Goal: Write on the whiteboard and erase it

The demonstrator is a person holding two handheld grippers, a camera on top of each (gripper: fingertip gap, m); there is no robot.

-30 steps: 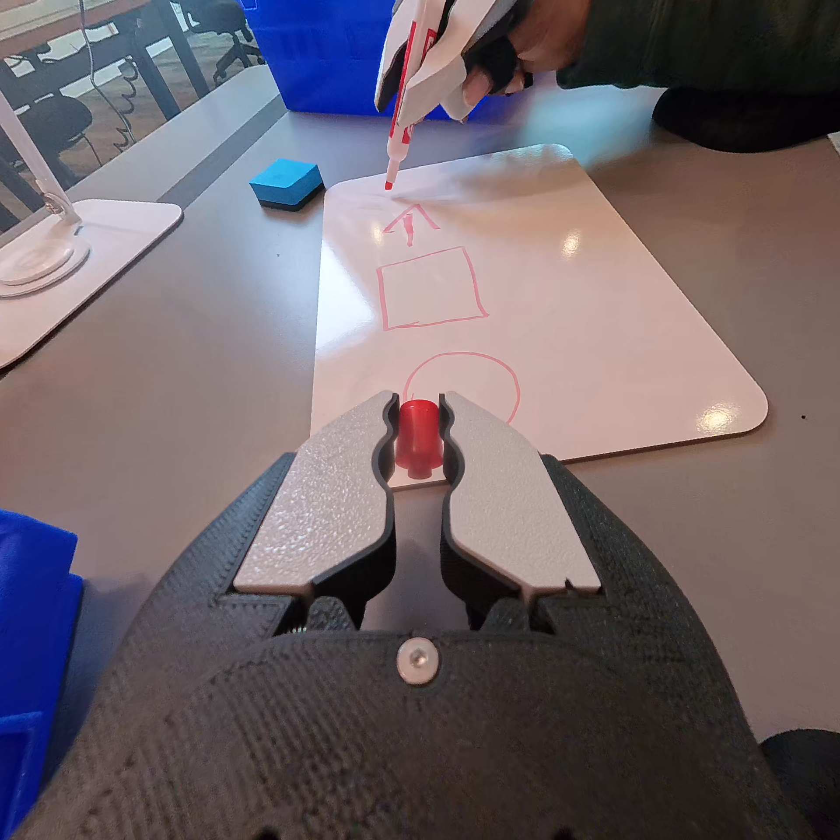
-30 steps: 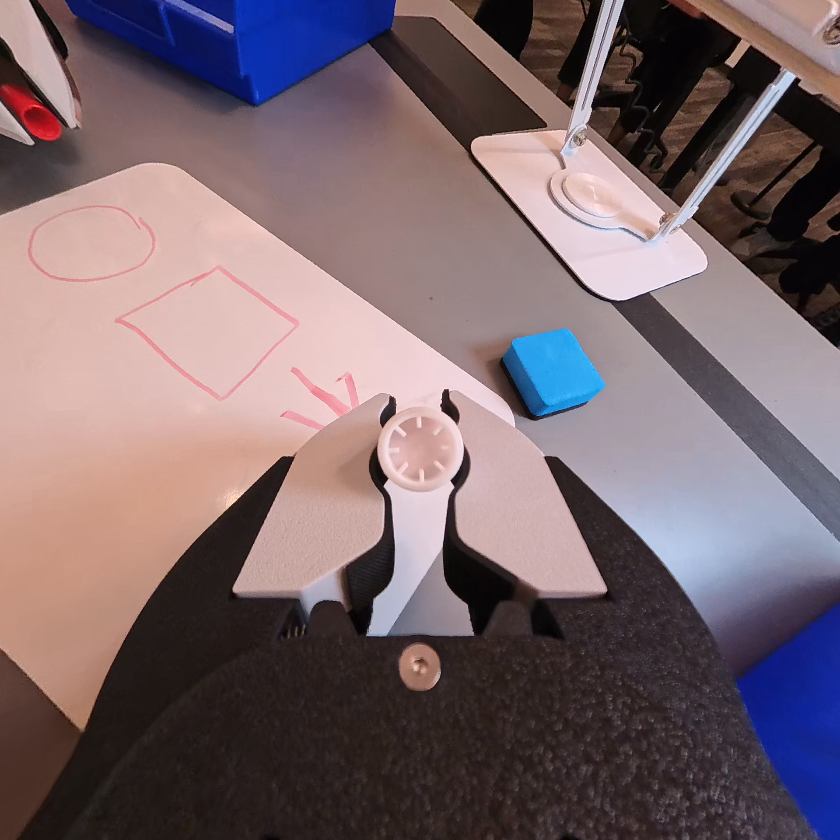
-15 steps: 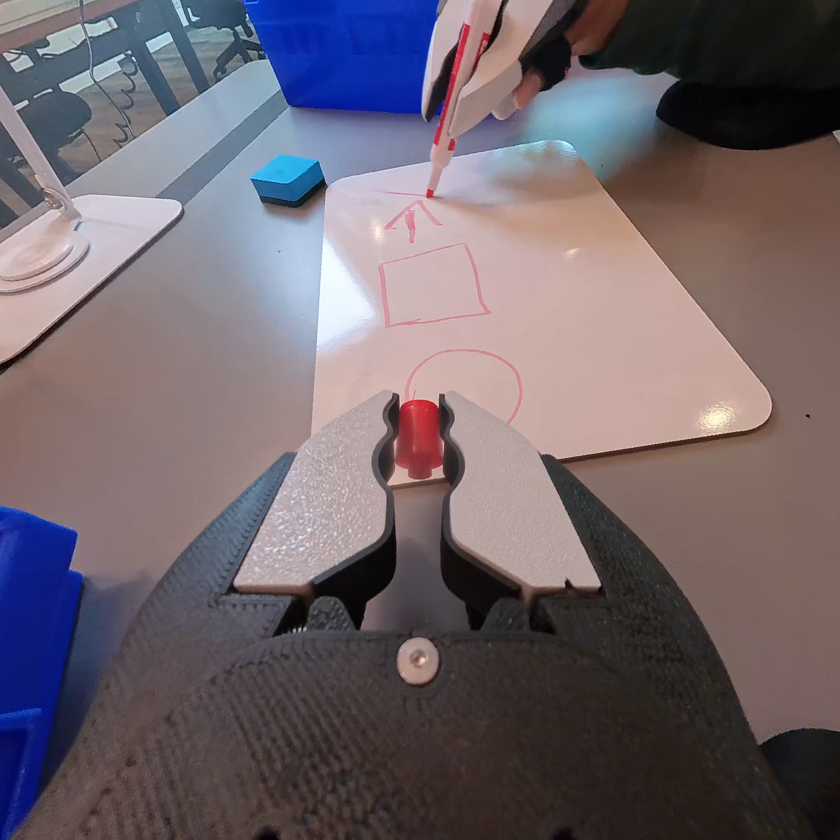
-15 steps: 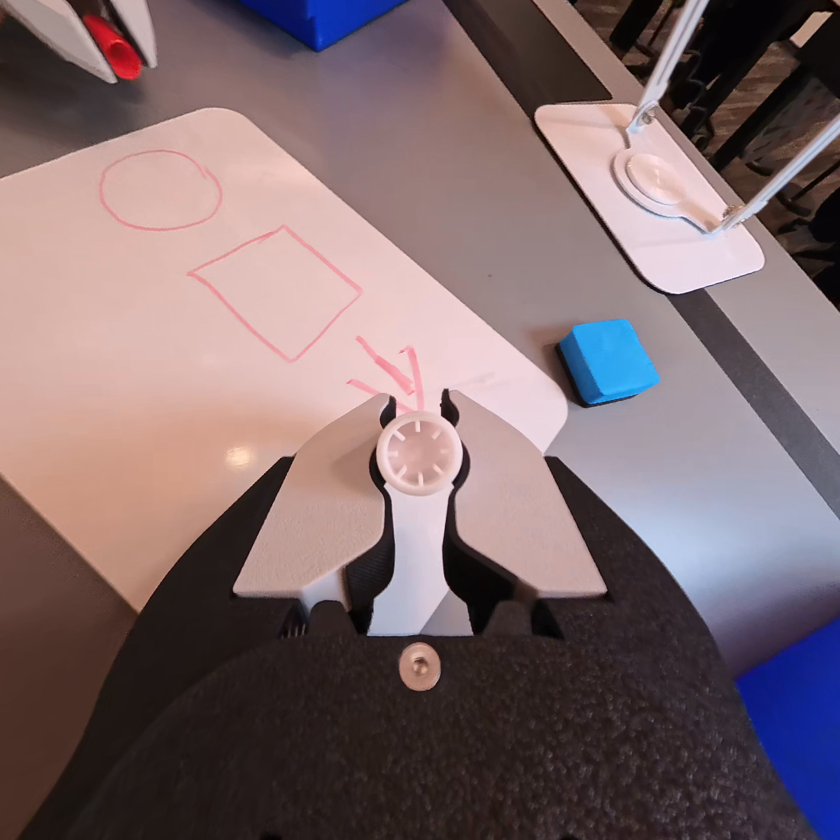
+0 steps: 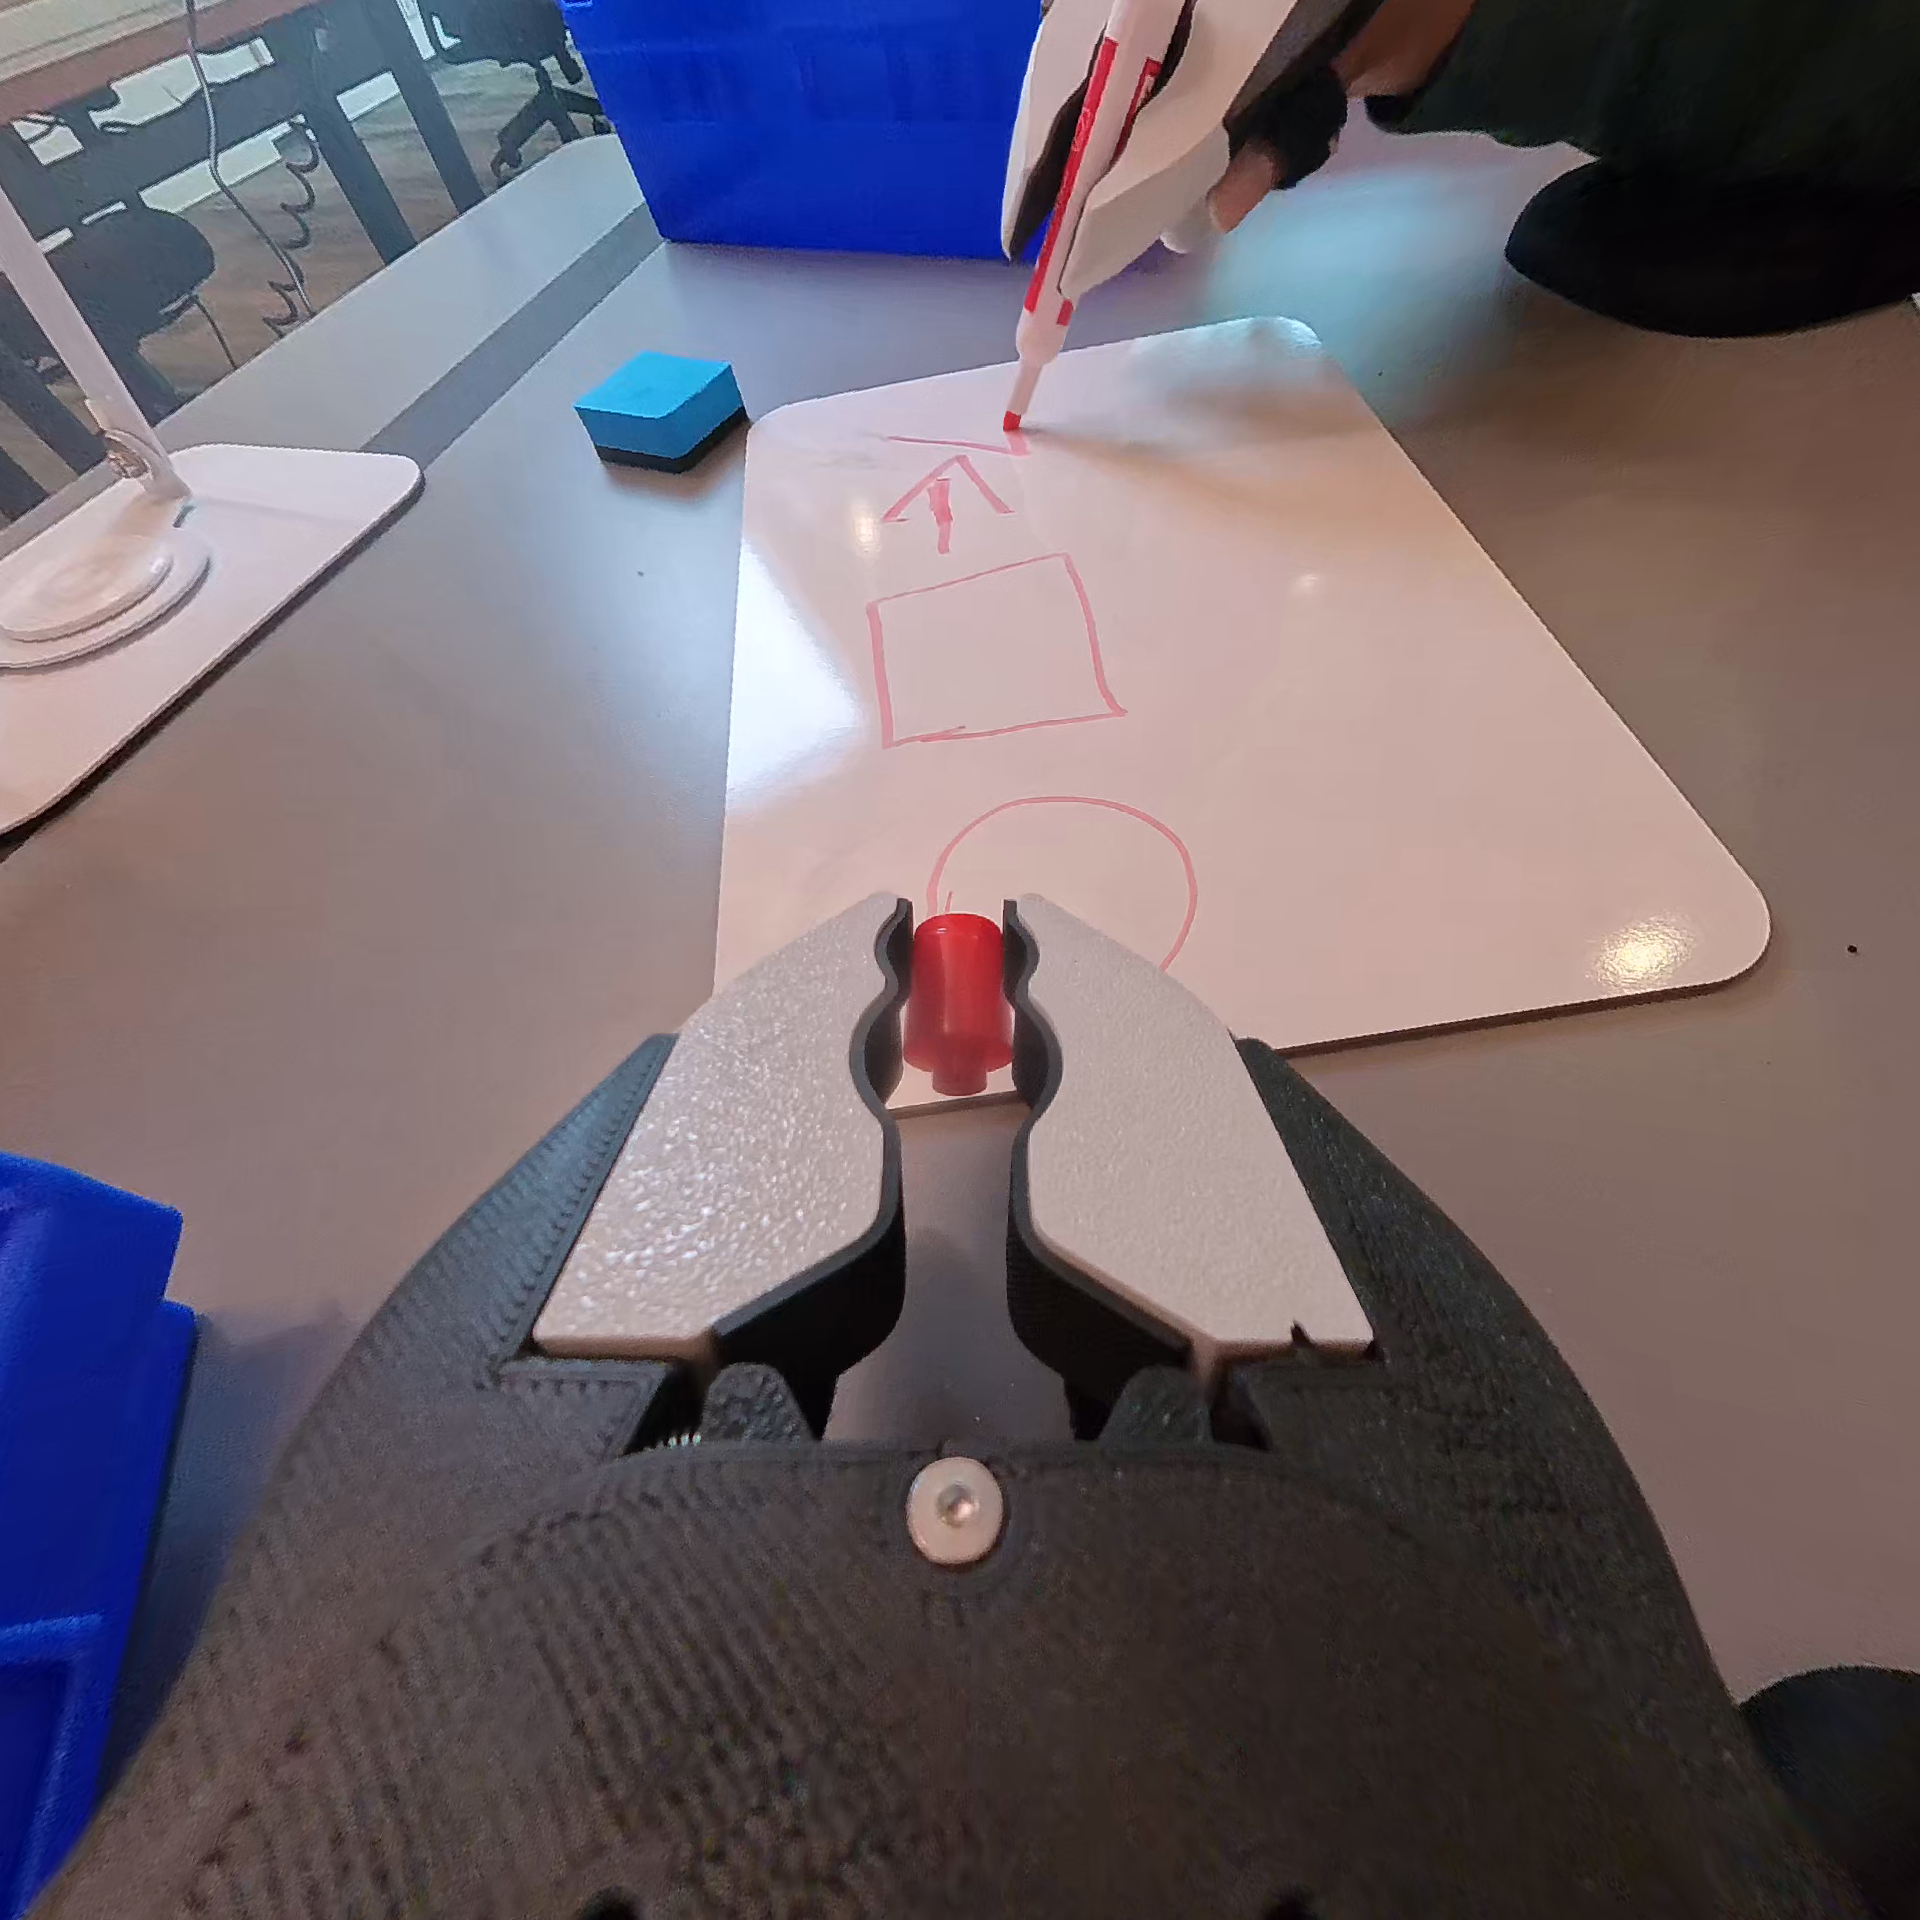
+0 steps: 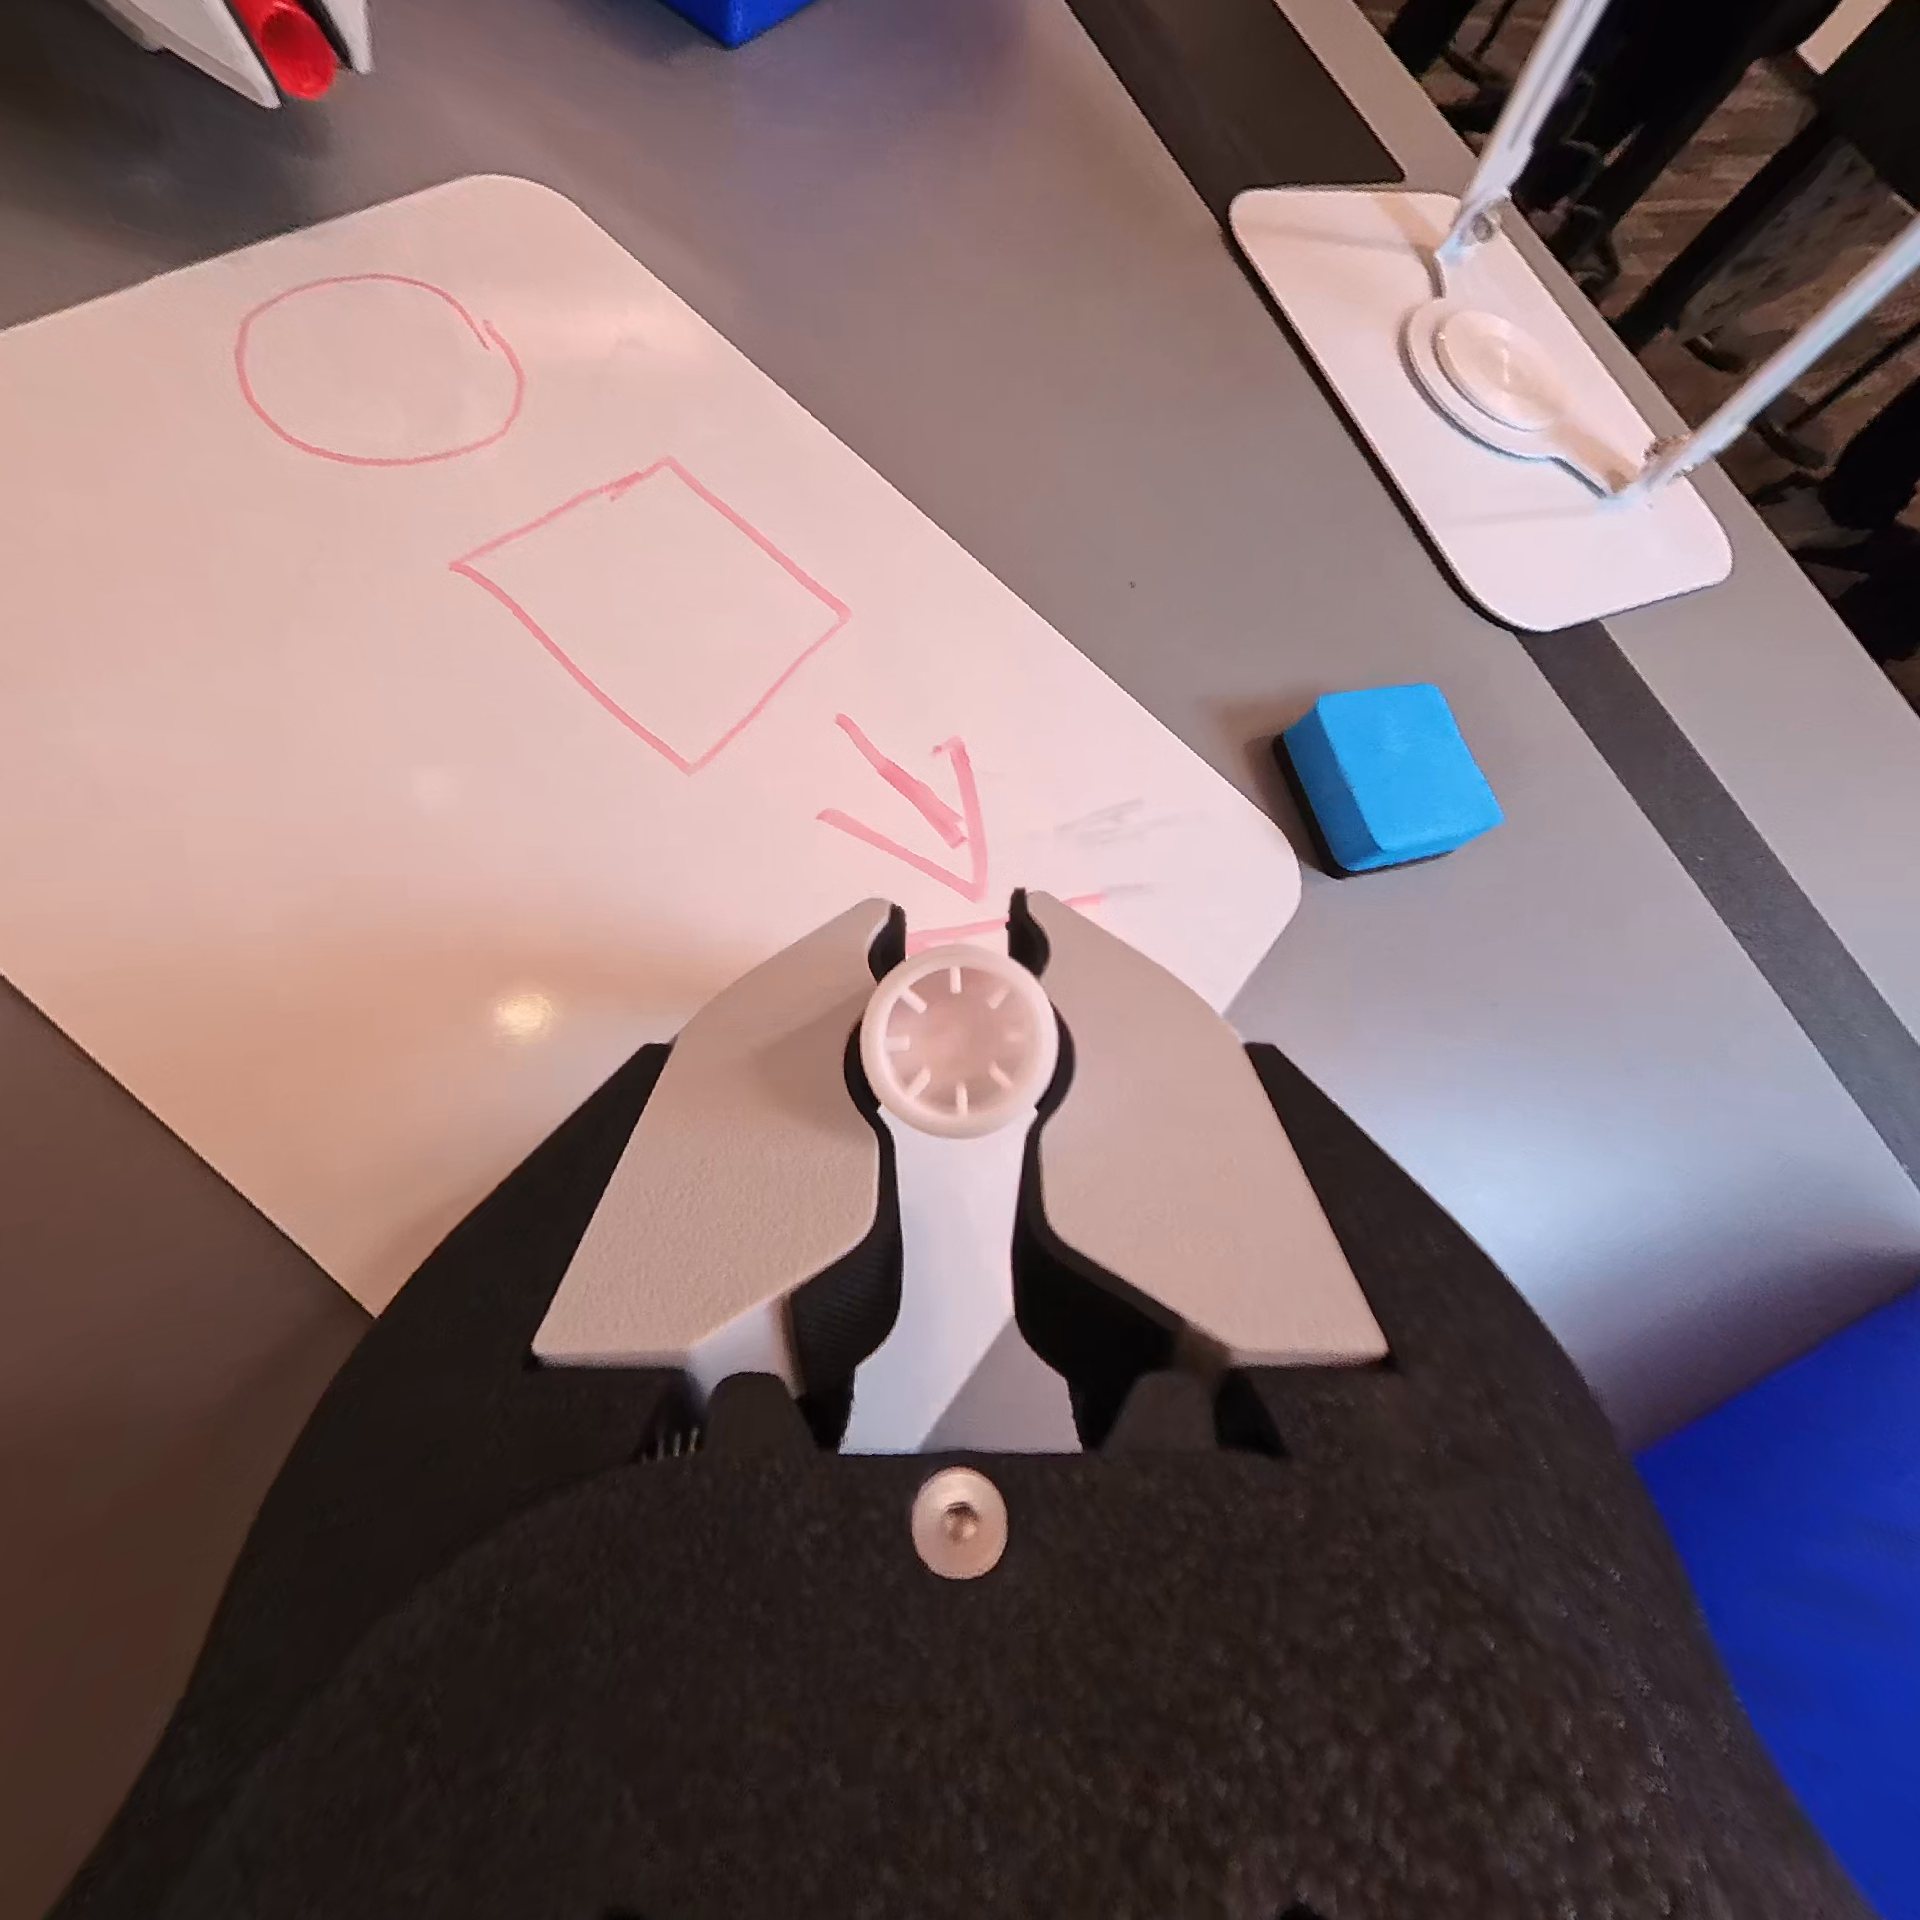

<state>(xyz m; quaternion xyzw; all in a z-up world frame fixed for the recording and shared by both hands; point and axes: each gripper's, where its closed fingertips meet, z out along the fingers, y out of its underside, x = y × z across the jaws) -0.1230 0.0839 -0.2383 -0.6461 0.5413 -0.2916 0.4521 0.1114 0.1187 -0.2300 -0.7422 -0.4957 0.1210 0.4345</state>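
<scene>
A white whiteboard [image 5: 1299,665] [image 6: 260,727] lies on the grey table, with a red circle, a square and an arrow drawn on it. My right gripper [image 6: 958,914] [image 5: 1049,223] is shut on a red marker [image 6: 956,1049] [image 5: 1049,312], whose tip touches the board's far end beside a new red line. My left gripper [image 5: 956,920] [image 6: 301,47] is shut on the marker's red cap [image 5: 954,997] over the board's near edge. A blue eraser [image 5: 660,410] [image 6: 1387,774] lies on the table off the board's far left corner.
A white lamp base [image 5: 177,582] [image 6: 1486,416] stands on the table to the left. A blue bin [image 5: 810,114] stands behind the board. Another blue bin [image 5: 73,1455] is at my near left. A person's dark sleeve [image 5: 1662,114] is at the far right. My hands' fingertips stand some 25 cm from each other. The blue eraser [image 5: 660,410] is about 15 cm from my right fingertips and 30 cm from my left.
The right gripper has dragged the marker tip rightward across the board's far end and drawn a short red line above the arrow. The left gripper has stayed still with the cap.
</scene>
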